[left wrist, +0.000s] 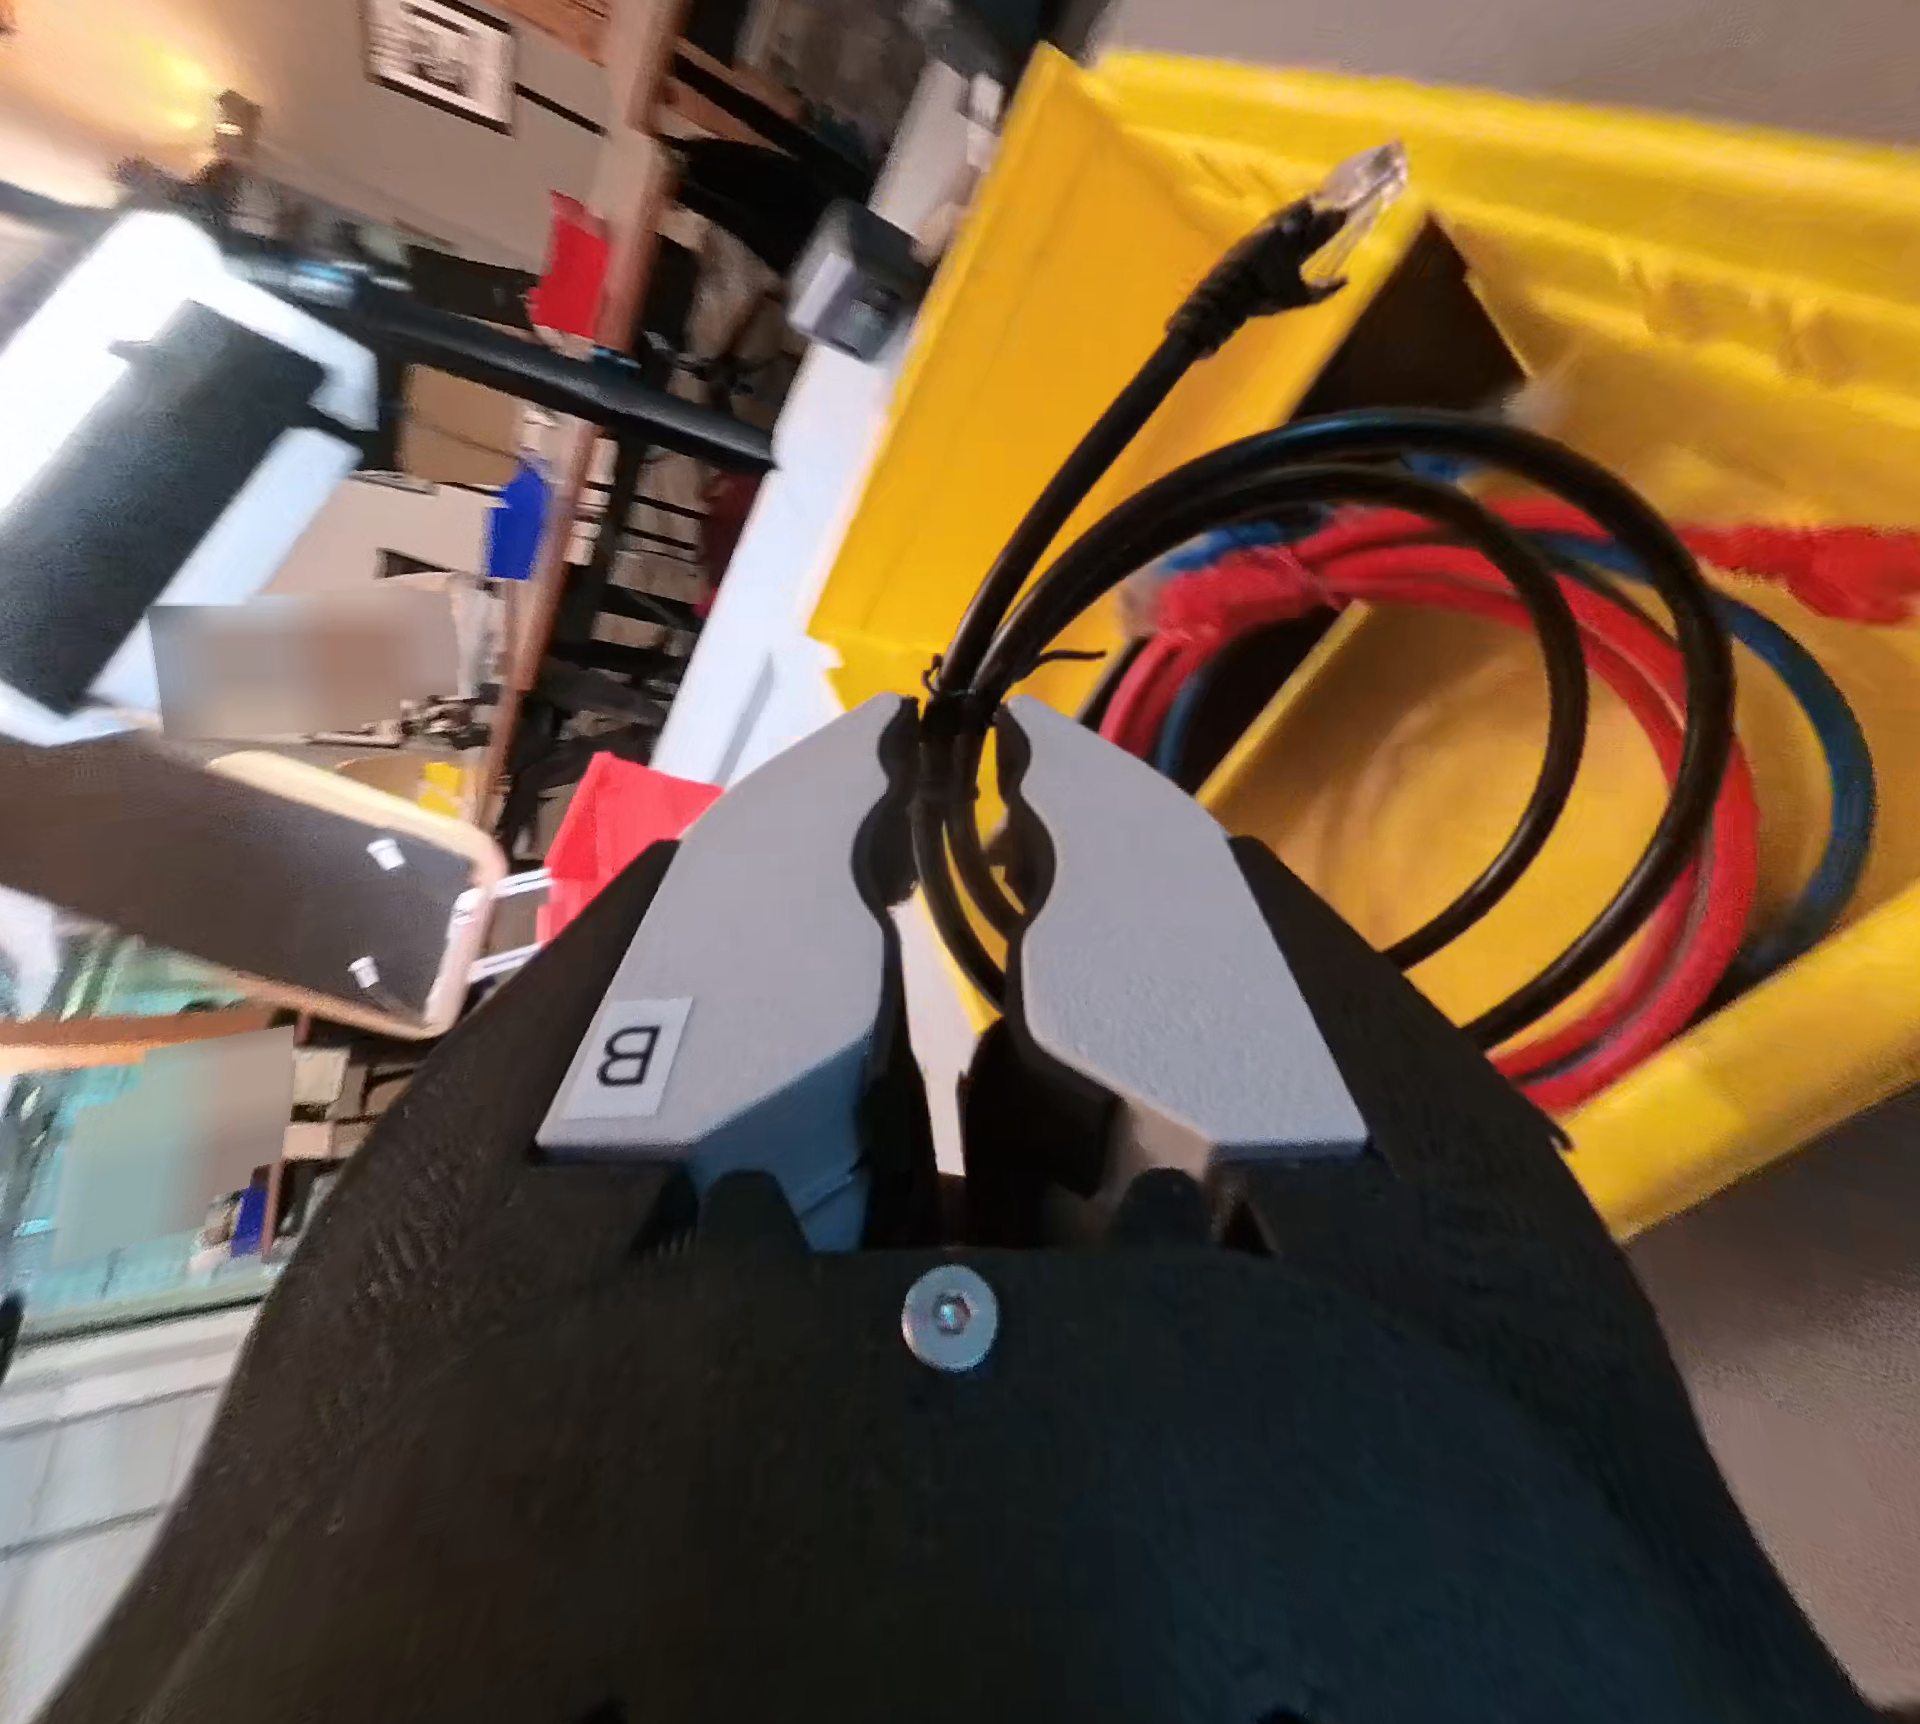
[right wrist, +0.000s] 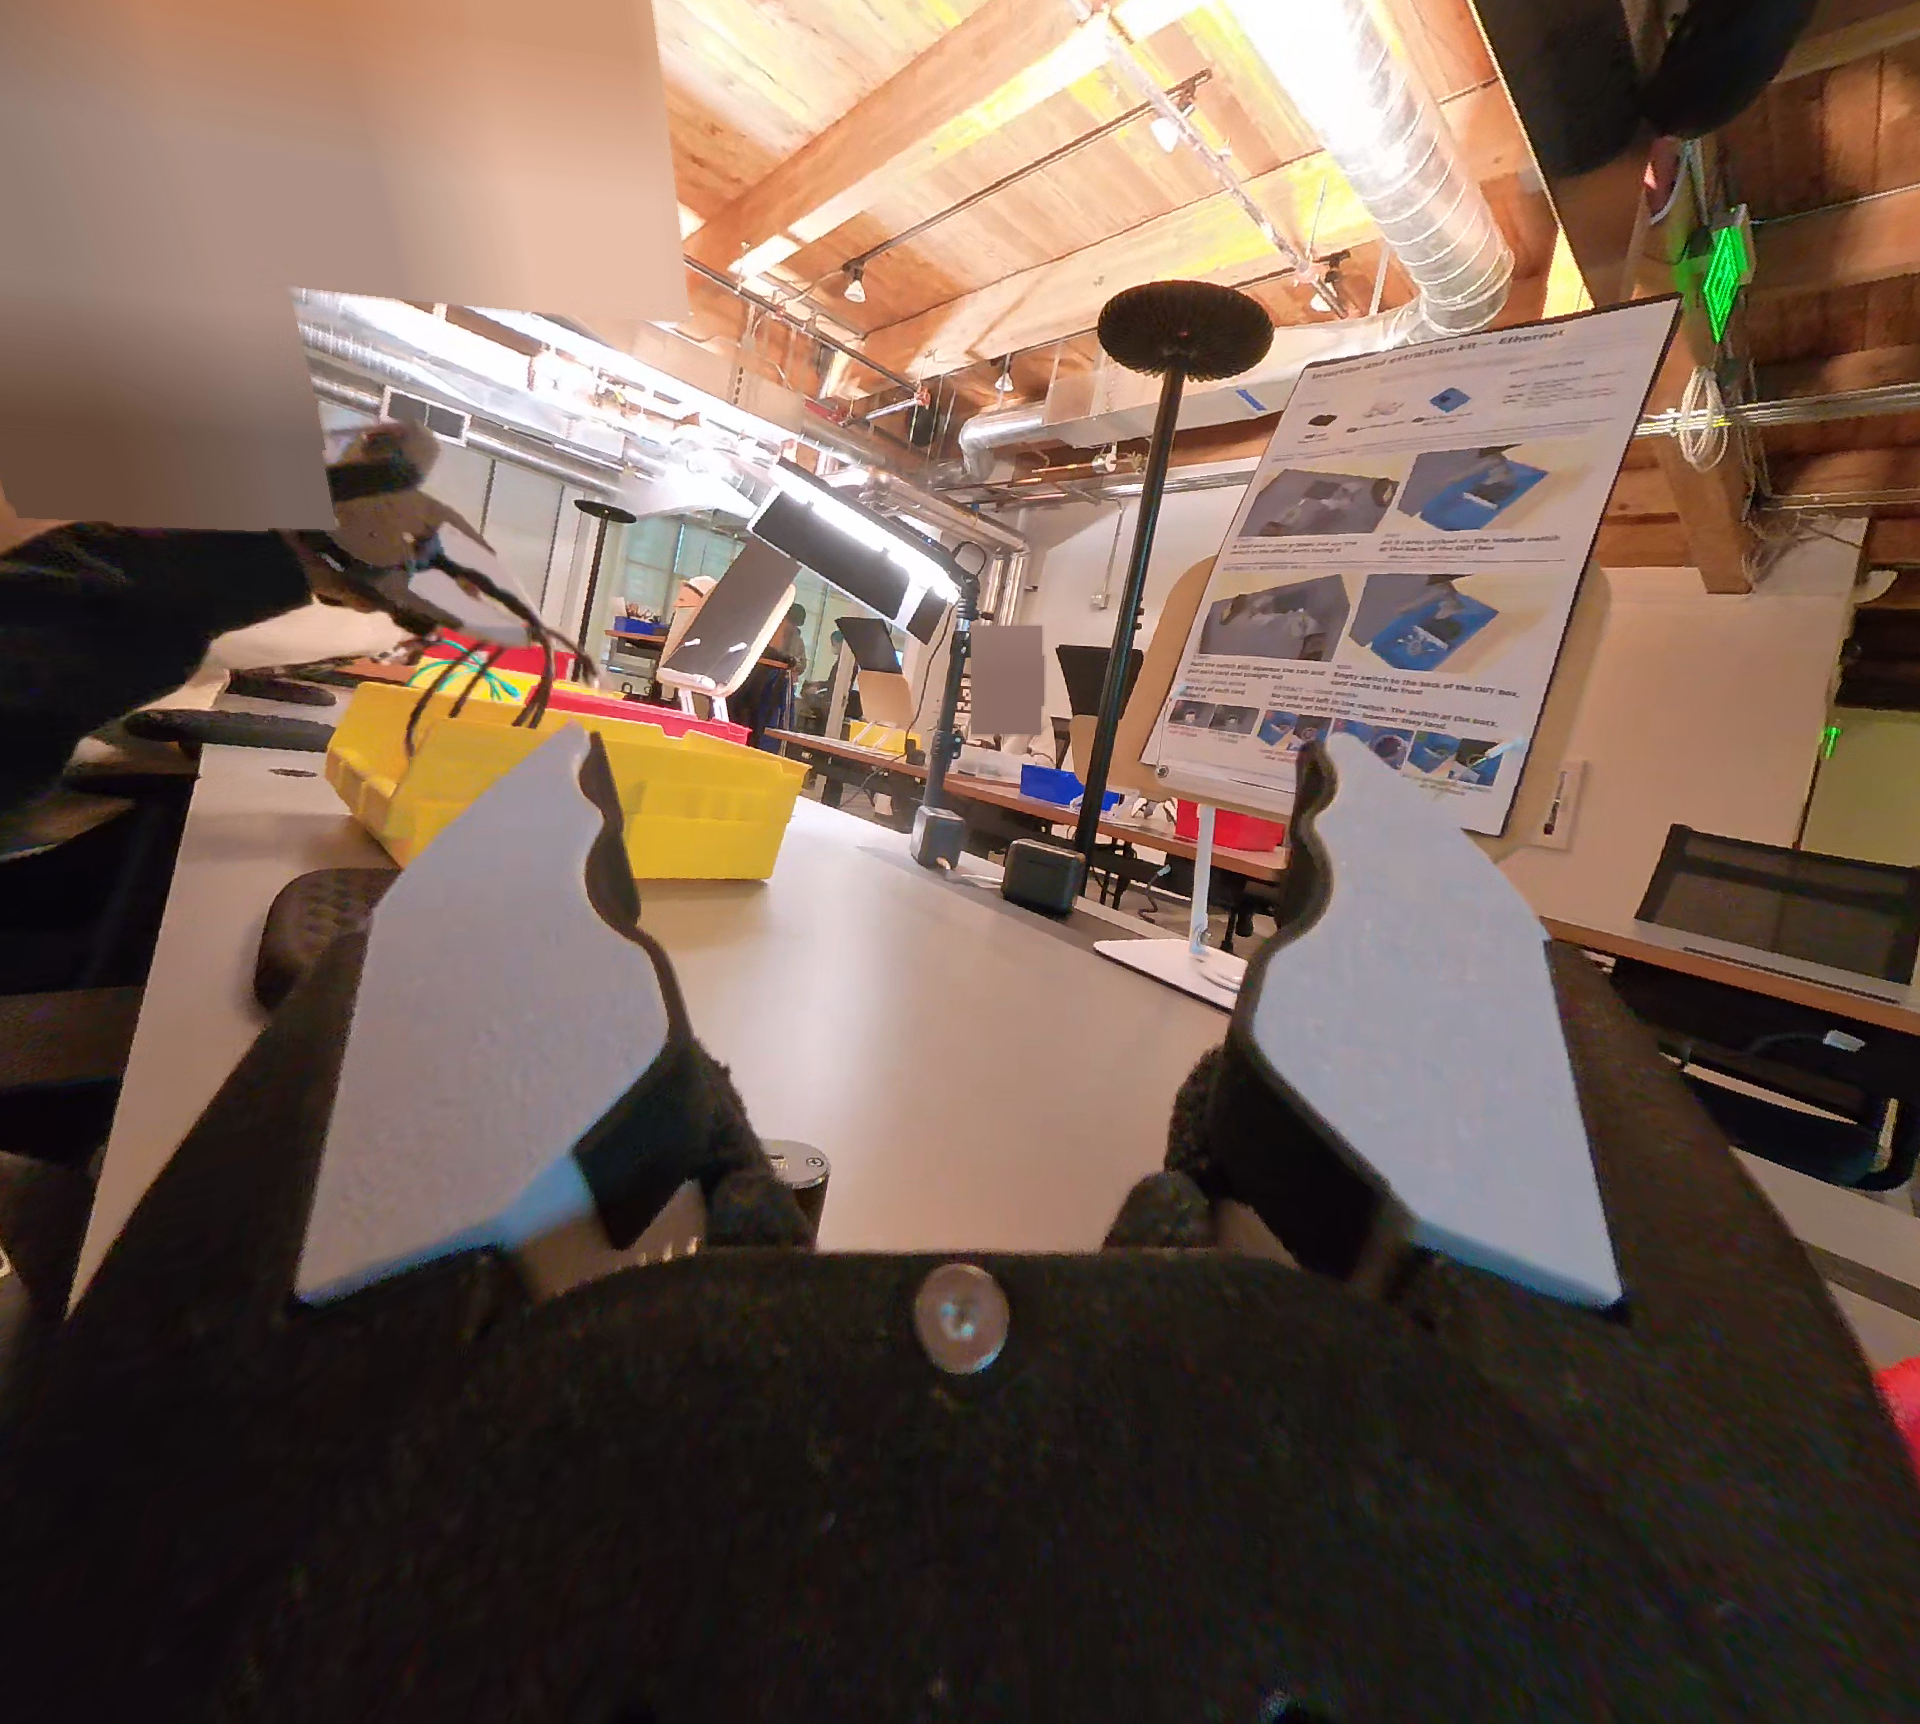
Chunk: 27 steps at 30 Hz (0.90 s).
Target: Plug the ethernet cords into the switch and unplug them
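My left gripper point(left wrist: 958, 744) is shut on a coiled black ethernet cord point(left wrist: 1621, 708) at its tied part and holds it over the yellow bin point(left wrist: 997, 386). The cord's clear plug point(left wrist: 1356, 204) sticks up and away. Red point(left wrist: 1714, 853) and blue point(left wrist: 1839, 739) coiled cords lie in the bin under it. My right gripper point(right wrist: 951, 765) is open and empty, low over the grey table point(right wrist: 935, 999). In the right wrist view the left gripper point(right wrist: 416, 552) shows far left with the black cord point(right wrist: 468, 698) hanging above the yellow bin point(right wrist: 582, 791). No switch shows in either view.
A red bin point(right wrist: 644, 706) stands behind the yellow one. An instruction board point(right wrist: 1403, 552) on a stand rises at the right. A black pole with a round top point(right wrist: 1132, 594) and small black boxes point(right wrist: 1039, 874) stand at the table's far edge. A dark armrest point(right wrist: 301, 926) lies left. The gap from one gripper's tips to the other's is roughly 60 cm.
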### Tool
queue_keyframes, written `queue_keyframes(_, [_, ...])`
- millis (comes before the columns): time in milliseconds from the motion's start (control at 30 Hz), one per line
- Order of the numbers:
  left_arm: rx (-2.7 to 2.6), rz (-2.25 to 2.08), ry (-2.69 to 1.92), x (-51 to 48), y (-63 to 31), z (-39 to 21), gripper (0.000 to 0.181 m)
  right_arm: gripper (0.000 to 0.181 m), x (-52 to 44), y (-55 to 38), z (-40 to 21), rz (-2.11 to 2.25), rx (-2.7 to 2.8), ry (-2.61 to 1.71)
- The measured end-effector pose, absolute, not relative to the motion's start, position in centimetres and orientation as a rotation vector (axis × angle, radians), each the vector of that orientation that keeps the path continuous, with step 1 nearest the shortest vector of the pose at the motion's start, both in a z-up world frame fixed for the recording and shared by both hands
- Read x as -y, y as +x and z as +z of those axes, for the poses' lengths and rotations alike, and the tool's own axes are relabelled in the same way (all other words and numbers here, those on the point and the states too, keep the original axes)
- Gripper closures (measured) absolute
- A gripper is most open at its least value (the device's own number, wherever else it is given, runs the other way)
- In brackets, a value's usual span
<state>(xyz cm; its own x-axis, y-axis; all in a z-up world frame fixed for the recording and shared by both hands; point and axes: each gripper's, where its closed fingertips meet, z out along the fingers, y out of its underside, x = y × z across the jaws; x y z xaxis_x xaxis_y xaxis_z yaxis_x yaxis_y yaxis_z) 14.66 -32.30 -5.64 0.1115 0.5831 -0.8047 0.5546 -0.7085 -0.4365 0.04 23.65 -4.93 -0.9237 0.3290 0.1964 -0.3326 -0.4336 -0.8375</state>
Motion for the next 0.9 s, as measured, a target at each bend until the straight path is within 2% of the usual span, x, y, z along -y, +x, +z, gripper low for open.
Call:
queue_keyframes(200, [1.035, 2.290, -1.598, 26.4, 15.9, 5.0, 0.168, 0.061, -23.4, 0.0, -5.2, 2.344, 1.404, 0.014])
queue_keyframes(333, [0.748, 2.391, -1.300, 17.7, 15.1, 7.6, 0.168, 0.064, -22.8, 0.3, -5.6, 2.299, 1.432, 0.054])
queue_keyframes(600, [0.375, 2.396, -1.263, 2.9, 8.7, 2.2, 0.168, 0.077, -21.5, 0.4, -6.3, 2.173, 1.543, 0.031])
queue_keyframes(700, [0.278, 2.274, -1.319, -1.6, 7.5, -0.5, 0.168, 0.102, -20.2, 1.9, -6.2, 2.193, 1.674, 0.030])
queue_keyframes(800, [0.168, 2.250, -1.324, -4.7, 7.6, -1.9, 0.168, 0.119, -18.4, 3.9, -5.1, 2.296, 1.792, -0.020])
queue_keyframes(900, [0.082, 2.273, -1.327, -6.2, 7.9, -2.7, 0.169, 0.122, -16.7, 6.3, -4.4, 2.540, 2.104, -0.234])
